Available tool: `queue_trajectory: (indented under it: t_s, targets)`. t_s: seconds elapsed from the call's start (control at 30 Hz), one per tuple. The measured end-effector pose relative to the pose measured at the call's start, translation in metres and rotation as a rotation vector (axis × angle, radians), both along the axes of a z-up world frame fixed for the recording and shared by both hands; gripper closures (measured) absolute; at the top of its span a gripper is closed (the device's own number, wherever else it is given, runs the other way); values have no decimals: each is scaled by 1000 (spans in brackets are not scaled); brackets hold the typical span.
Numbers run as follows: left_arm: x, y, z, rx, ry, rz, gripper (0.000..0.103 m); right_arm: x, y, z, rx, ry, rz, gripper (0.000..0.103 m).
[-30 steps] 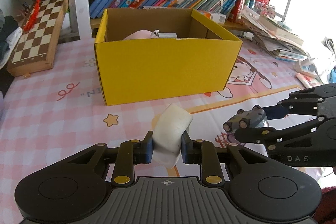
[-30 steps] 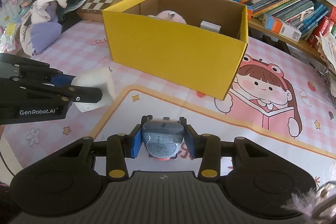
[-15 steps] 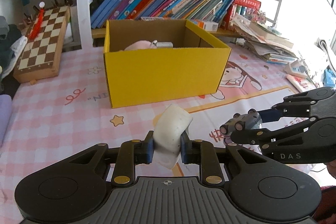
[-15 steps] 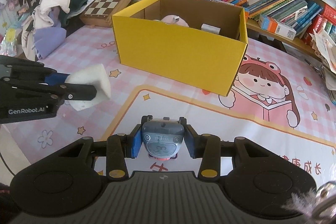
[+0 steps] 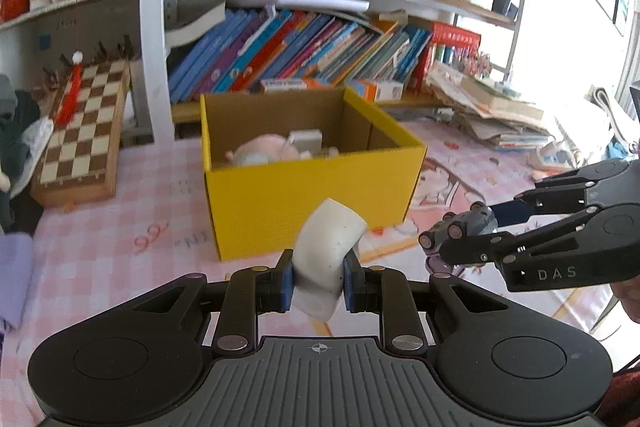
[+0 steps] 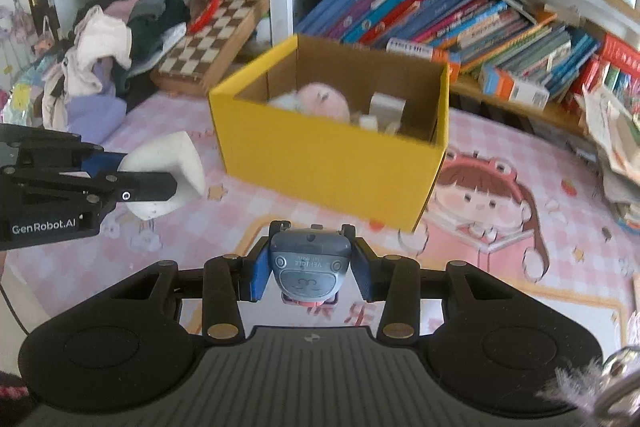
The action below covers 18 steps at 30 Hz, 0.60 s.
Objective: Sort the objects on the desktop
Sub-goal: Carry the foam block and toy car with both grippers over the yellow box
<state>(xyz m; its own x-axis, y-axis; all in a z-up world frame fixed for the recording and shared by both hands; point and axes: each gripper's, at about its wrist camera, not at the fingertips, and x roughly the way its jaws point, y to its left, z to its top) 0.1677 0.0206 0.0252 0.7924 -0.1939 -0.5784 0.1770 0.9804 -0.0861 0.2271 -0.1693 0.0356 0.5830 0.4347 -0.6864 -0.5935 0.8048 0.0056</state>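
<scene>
Lifting both loads off counter (image 6: 500,155): left tongs (image 5: 316,277) clamped on white foam piece (image 5: 326,247), right tongs (image 6: 306,273) clamped on grey toy car (image 6: 307,263). We now see into yellow box (image 5: 312,203); drop-in next.

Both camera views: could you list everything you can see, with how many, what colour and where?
yellow box: one, yellow outside and brown inside, open-topped, mid-table.
pink plush: one, pink, inside the box.
white foam piece: one, white, held above the table by the left gripper.
toy car: one, blue-grey, held by the right gripper.
chessboard: one, brown and cream, at the table's far left, tilted.
books: many, mostly blue, red and purple, leaning on the shelf behind the box.
clothes pile: one heap, mixed colours, far left.
tablecloth: one, pink checks with a cartoon girl.
left gripper: black, shut on the foam.
right gripper: black, shut on the car.
</scene>
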Motion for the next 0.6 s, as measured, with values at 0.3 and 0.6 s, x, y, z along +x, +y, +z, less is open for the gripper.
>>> queue_trajectory:
  t_s: [0.3, 0.6]
  targets:
    - [26, -9, 31, 28, -97, -27, 81, 35, -2, 43, 26, -106, 41, 63]
    - [65, -20, 49, 67, -161, -26, 82, 87, 0, 72, 16, -203, 81, 63]
